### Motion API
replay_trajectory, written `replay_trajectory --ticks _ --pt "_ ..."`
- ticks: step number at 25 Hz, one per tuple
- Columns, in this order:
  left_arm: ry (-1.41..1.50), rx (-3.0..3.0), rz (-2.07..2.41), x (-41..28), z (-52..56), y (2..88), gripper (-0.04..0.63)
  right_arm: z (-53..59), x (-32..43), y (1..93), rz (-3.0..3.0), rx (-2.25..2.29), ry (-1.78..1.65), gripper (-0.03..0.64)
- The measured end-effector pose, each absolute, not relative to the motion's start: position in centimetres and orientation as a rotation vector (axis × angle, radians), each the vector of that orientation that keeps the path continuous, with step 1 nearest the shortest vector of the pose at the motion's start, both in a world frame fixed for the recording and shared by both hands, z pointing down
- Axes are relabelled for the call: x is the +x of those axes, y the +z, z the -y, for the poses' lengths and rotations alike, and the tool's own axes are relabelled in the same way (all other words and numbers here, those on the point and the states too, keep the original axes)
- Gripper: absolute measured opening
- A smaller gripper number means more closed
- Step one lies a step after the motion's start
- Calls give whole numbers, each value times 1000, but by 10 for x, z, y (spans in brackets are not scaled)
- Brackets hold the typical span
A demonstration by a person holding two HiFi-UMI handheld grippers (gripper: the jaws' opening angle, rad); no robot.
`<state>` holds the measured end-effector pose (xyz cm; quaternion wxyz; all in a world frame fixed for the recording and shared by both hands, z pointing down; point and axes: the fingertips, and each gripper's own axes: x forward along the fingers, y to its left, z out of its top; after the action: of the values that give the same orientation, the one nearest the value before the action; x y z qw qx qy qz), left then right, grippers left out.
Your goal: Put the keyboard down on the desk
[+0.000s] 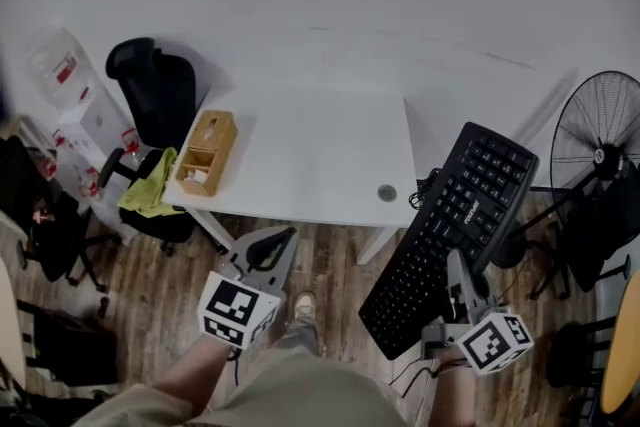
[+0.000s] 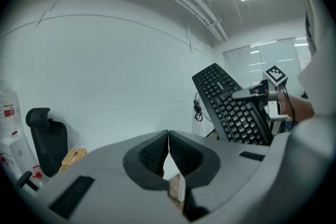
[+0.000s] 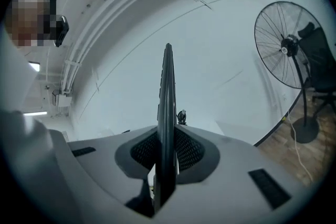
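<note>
A black keyboard [image 1: 450,235] hangs in the air to the right of the white desk [image 1: 310,160], tilted with its far end up. My right gripper [image 1: 458,277] is shut on the keyboard's long right edge. In the right gripper view the keyboard [image 3: 167,113] stands edge-on between the jaws, pressed from both sides. My left gripper [image 1: 270,252] is shut with nothing in it, just in front of the desk's near edge. In the left gripper view the keyboard [image 2: 231,105] shows at the right, with my right gripper [image 2: 251,94] clamped on it.
A wooden box [image 1: 206,153] sits on the desk's left end, and a small round disc [image 1: 387,193] lies near its right front corner. A black office chair [image 1: 152,105] with a yellow cloth [image 1: 150,185] stands left of the desk. A standing fan [image 1: 598,140] is at the right.
</note>
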<state>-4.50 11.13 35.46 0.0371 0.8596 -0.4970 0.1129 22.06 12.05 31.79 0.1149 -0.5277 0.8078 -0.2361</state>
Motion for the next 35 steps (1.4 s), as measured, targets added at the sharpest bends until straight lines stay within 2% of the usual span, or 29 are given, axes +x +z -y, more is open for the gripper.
replay_trajectory --ticks 14,18,35 --pt "454 2609 1464 -109 77 390 23 84 166 357 -2094 -1436 -913 80" --pt "451 2595 1476 -124 109 396 23 125 167 390 -1934 -1562 -1045 80" --pt "503 2403 1553 -156 209 453 23 313 123 483 -1663 -1419 -1244 81"
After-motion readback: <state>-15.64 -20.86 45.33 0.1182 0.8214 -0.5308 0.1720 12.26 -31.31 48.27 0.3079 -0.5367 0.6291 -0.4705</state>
